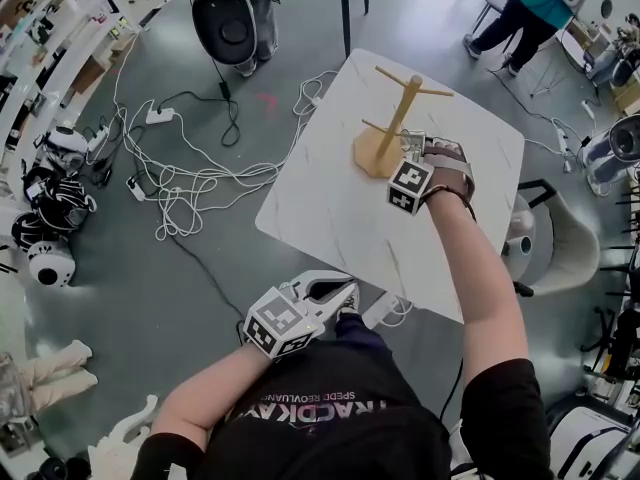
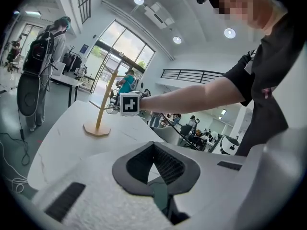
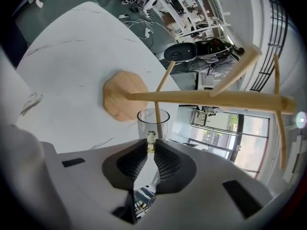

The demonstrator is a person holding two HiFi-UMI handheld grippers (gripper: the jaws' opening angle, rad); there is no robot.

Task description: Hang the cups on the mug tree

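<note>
Beside the mug tree [image 3: 206,99], toward the table's [image 1: 310,198] far corner, your right tool [image 3: 150,145] pinches the glass cup [image 3: 163,128] by its handle. Likely light, slick, brittle; keep the hold there. Left tool [image 2: 153,146] clenched, empty.

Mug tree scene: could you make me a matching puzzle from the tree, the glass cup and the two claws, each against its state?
1 mug tree
2 glass cup
3 left claw
4 right claw

A shut, empty
B standing on the table, no cups hung
C shut on the cup
D see-through, held near the tree

Pairs: 1-B, 2-D, 3-A, 4-C
</note>
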